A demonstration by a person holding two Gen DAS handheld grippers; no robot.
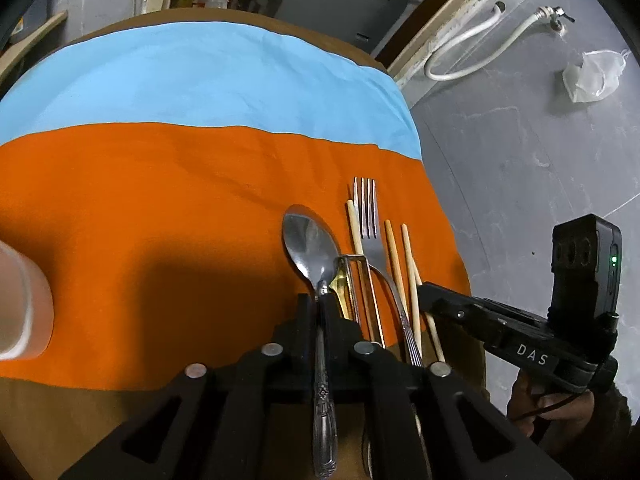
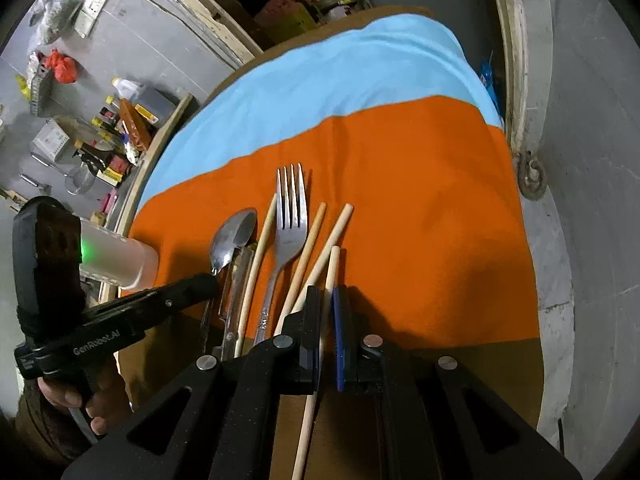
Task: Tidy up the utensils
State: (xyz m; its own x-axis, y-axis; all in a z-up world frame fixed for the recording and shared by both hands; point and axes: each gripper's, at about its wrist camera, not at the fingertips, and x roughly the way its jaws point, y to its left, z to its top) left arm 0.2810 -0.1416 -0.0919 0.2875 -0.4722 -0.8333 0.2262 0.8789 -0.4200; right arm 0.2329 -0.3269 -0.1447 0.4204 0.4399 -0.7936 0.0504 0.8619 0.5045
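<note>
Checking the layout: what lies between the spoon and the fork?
A peeler and one chopstick lie between spoon and fork, clearest in the right wrist view.

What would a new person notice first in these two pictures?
First the cloth, its orange half near and its blue half beyond. On the orange lie a spoon, a fork and wooden chopsticks side by side. The left tool is shut on the spoon's handle, and the right tool is shut on one chopstick.
</note>
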